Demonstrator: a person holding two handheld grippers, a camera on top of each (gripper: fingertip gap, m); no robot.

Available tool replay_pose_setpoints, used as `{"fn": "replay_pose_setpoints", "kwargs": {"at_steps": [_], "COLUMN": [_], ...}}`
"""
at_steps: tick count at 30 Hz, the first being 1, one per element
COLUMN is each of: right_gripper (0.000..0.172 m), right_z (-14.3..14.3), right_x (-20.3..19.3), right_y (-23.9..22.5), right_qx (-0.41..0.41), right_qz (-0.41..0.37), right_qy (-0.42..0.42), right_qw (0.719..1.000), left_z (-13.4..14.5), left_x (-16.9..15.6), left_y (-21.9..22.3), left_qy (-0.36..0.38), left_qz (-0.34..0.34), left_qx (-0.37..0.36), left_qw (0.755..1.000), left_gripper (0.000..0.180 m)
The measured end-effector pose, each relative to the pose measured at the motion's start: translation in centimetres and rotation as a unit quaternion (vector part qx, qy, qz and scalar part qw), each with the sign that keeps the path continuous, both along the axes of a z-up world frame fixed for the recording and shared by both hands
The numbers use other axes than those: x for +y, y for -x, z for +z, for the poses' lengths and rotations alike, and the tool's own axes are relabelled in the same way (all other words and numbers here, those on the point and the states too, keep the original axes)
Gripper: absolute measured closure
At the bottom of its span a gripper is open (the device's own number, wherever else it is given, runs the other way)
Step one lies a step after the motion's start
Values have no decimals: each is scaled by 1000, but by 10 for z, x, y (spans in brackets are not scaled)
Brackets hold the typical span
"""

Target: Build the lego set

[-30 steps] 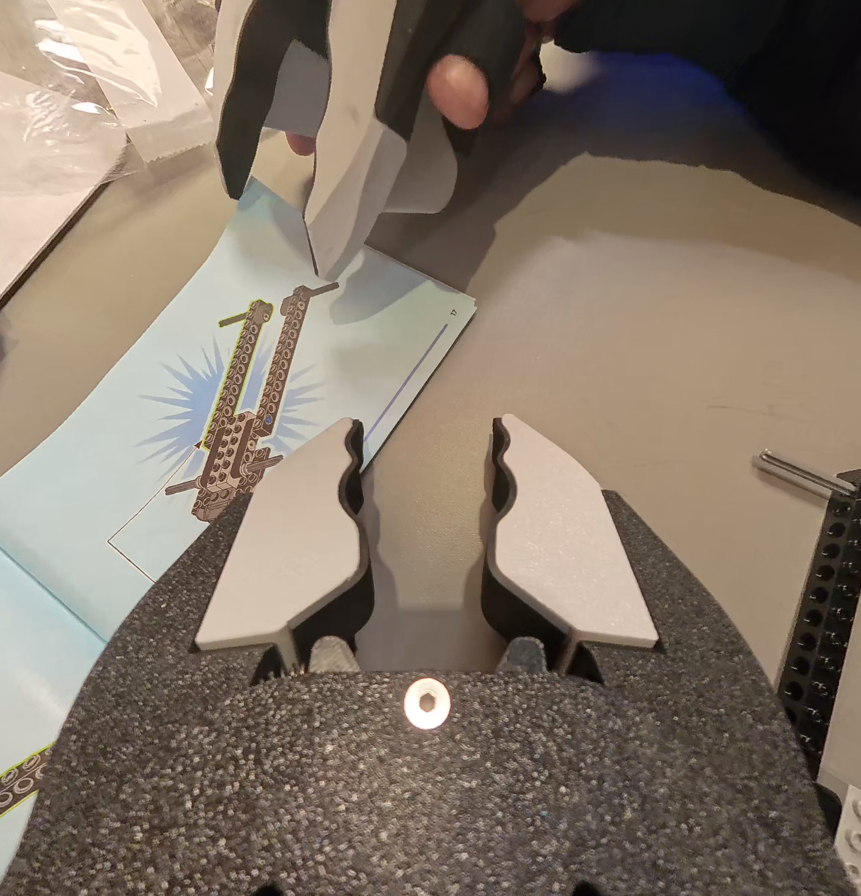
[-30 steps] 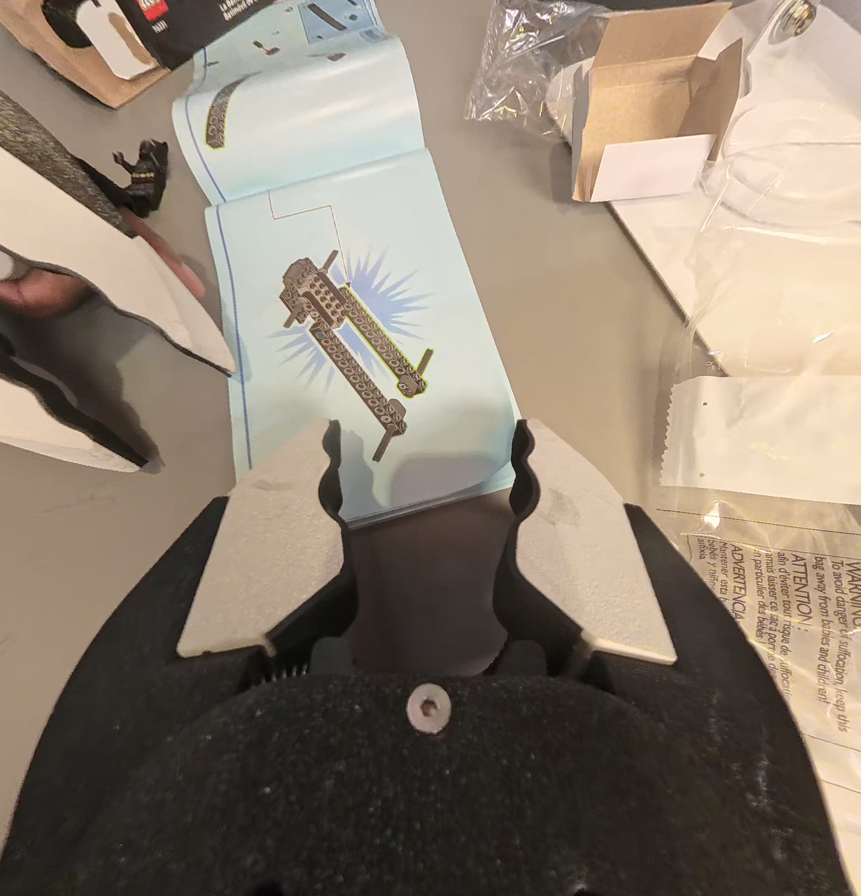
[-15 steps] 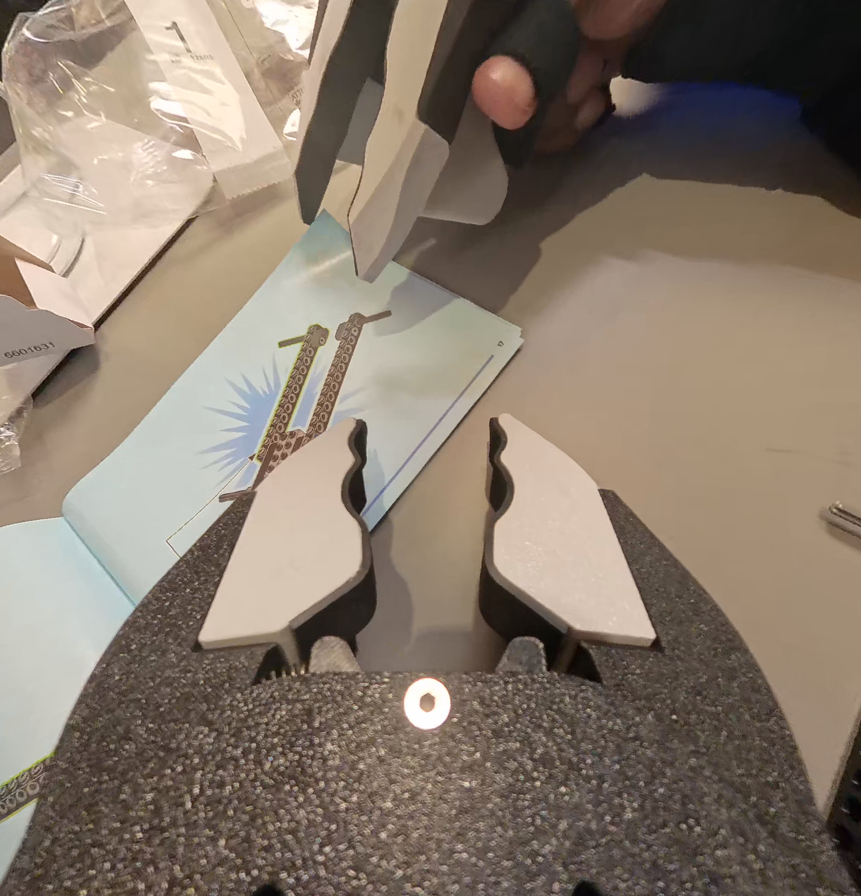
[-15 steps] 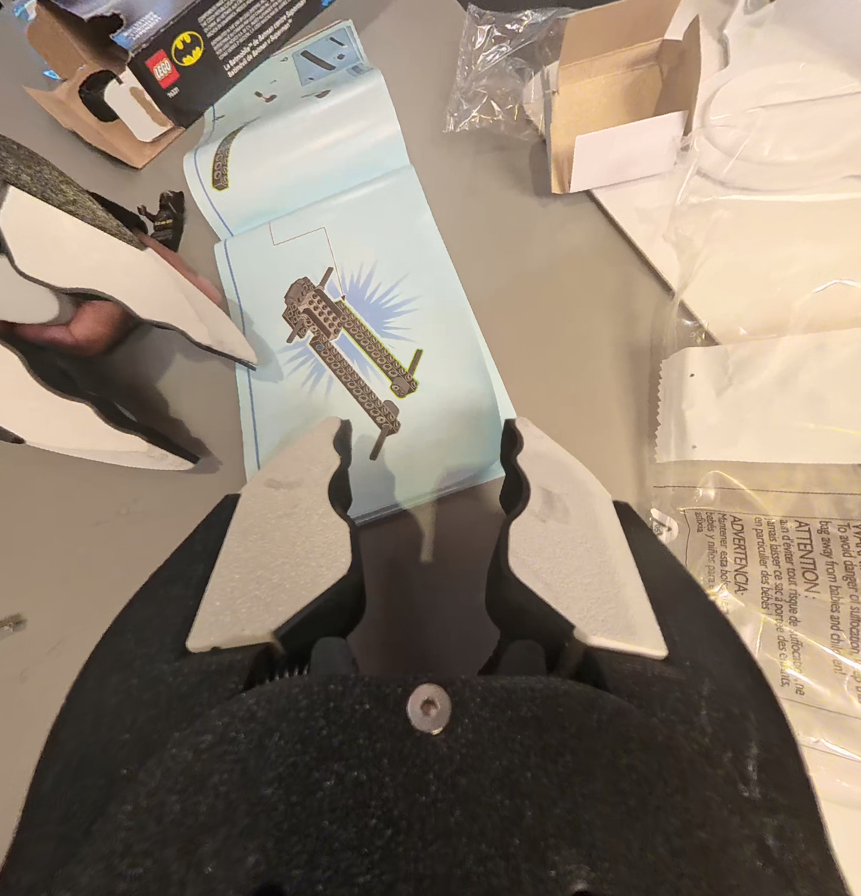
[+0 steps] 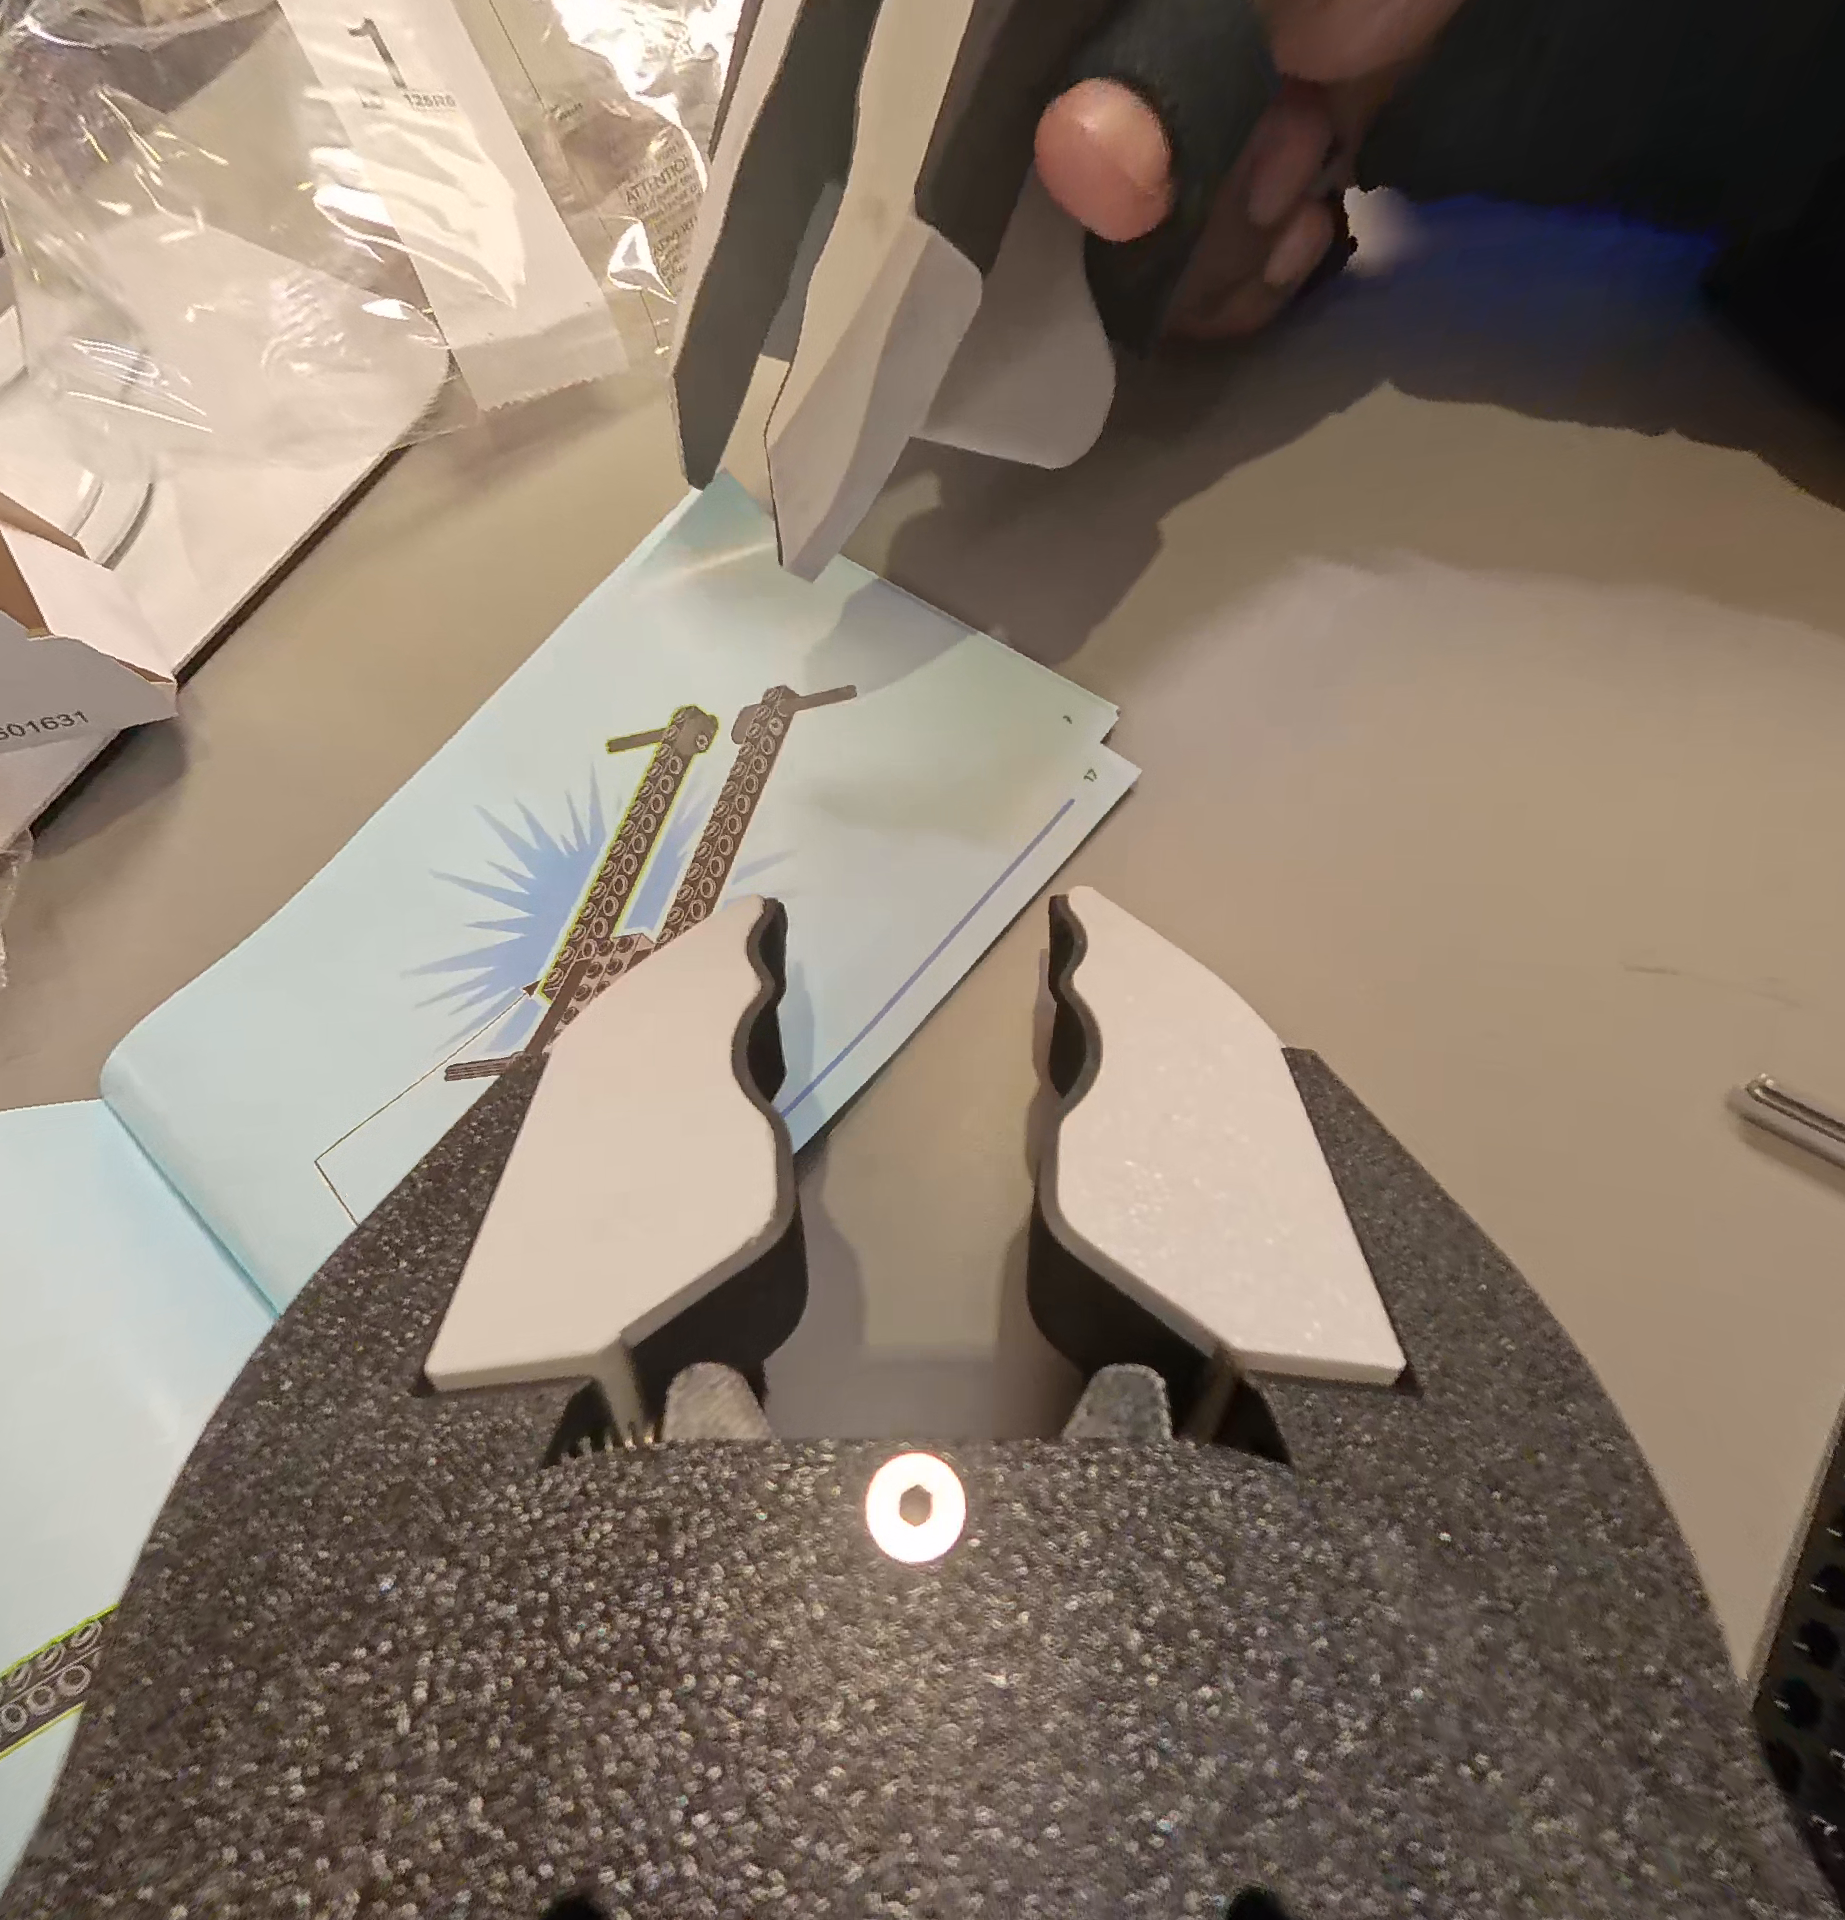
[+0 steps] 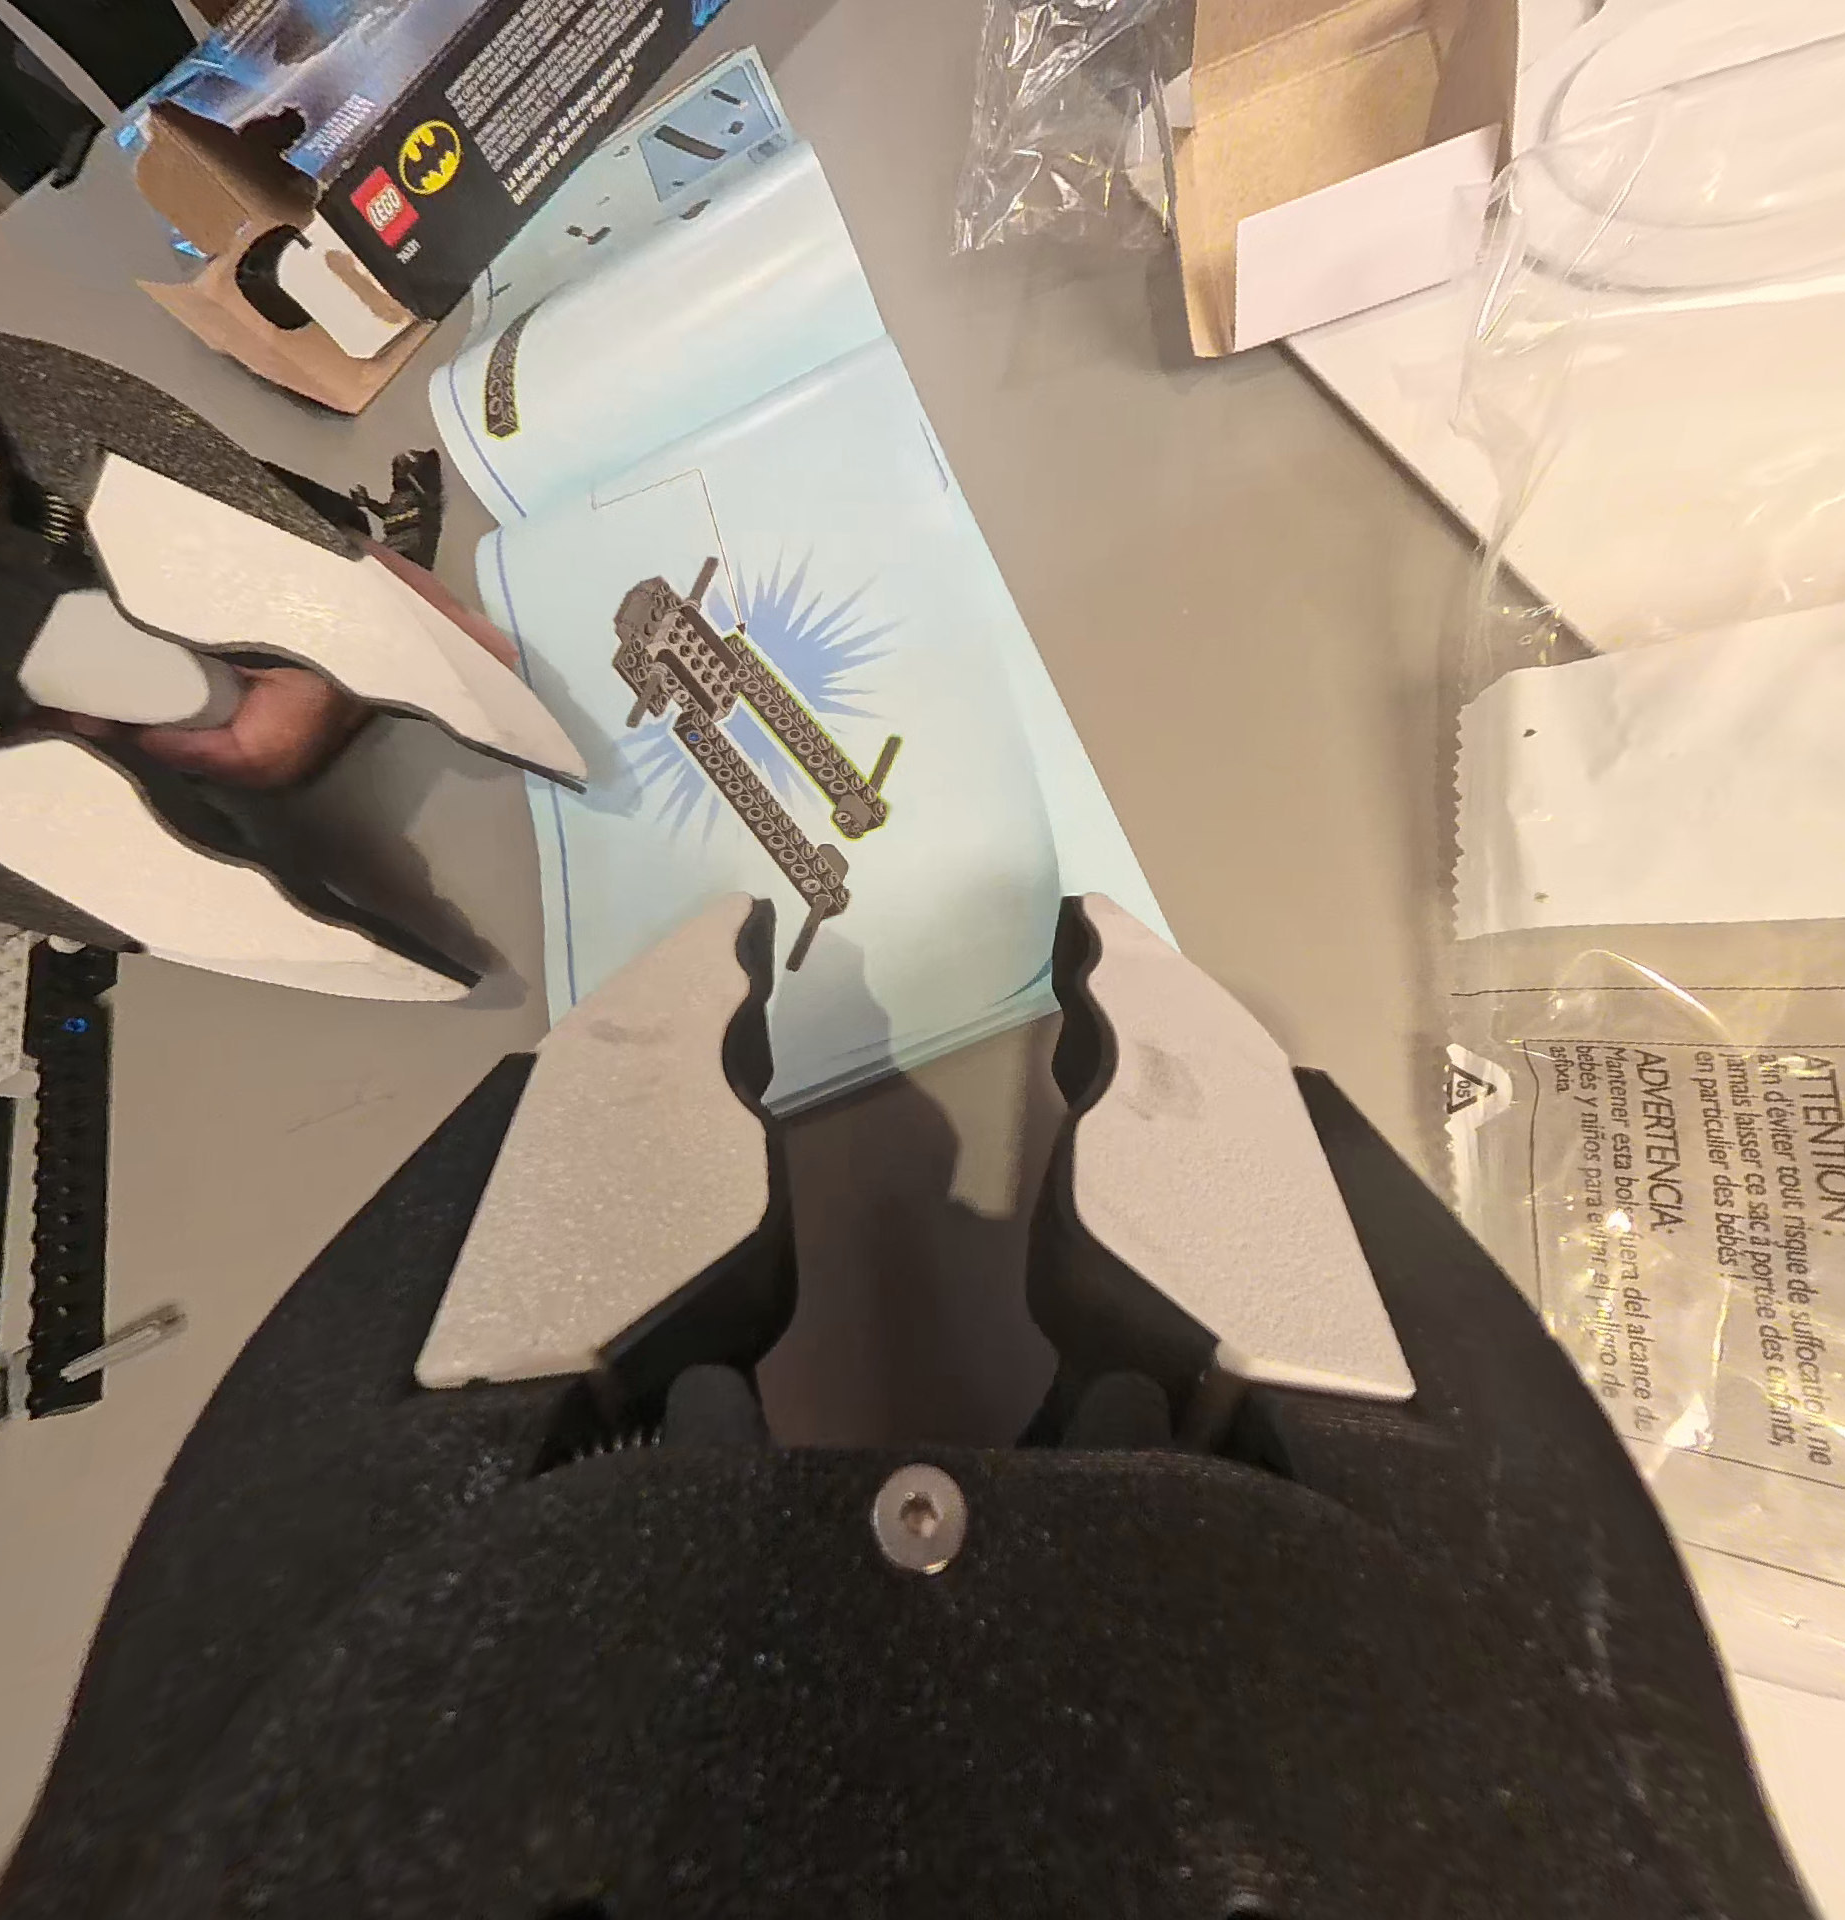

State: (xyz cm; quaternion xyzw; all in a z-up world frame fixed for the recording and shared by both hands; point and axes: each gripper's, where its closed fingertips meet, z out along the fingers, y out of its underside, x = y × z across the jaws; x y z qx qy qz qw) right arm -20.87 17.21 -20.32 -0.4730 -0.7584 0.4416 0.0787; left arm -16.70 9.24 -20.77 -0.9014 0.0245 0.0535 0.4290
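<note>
A pale blue instruction booklet (image 5: 627,883) lies open on the grey table, showing a drawing of a dark brick beam assembly. My left gripper (image 5: 913,925) is open and empty, hovering over the booklet's near right corner. My right gripper (image 6: 907,925) is open and empty above the booklet's (image 6: 793,727) near edge. In the left wrist view the right gripper (image 5: 793,457) hangs tips-down over the booklet's far edge. In the right wrist view the left gripper (image 6: 513,862) reaches in from the left, its upper fingertip (image 6: 544,743) at the booklet's left edge.
A black studded beam assembly with a metal pin (image 6: 35,1195) lies at the left; the pin (image 5: 1811,1127) also shows at the right of the left wrist view. A toy box (image 6: 409,197), a small brown carton (image 6: 1313,187) and clear plastic bags (image 6: 1676,1195) lie around the booklet.
My right gripper's fingers have narrowed somewhat with nothing between them. Both grippers have drifted so the booklet sits more centrally in view; the left gripper's tip has come closer to the booklet's edge.
</note>
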Motion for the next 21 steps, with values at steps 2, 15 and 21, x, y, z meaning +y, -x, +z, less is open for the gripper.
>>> {"fn": "replay_pose_setpoints", "kwargs": {"at_steps": [2,15,21], "right_gripper": [120,126,130], "right_z": [-1,-1,-1], "right_x": [-1,-9,-10], "right_y": [-1,-5,-6], "right_qx": [-3,-6,0], "right_qz": [4,27,33], "right_qy": [-1,6,2], "right_qw": [1000,1000,999], "left_z": [-3,-4,-8], "left_x": [-2,-2,-5], "left_y": [0,-11,-17], "left_qy": [9,16,56], "left_qz": [-5,-109,-168], "left_qx": [11,166,178], "left_qw": [1000,980,968], "left_gripper": [132,143,140]}}
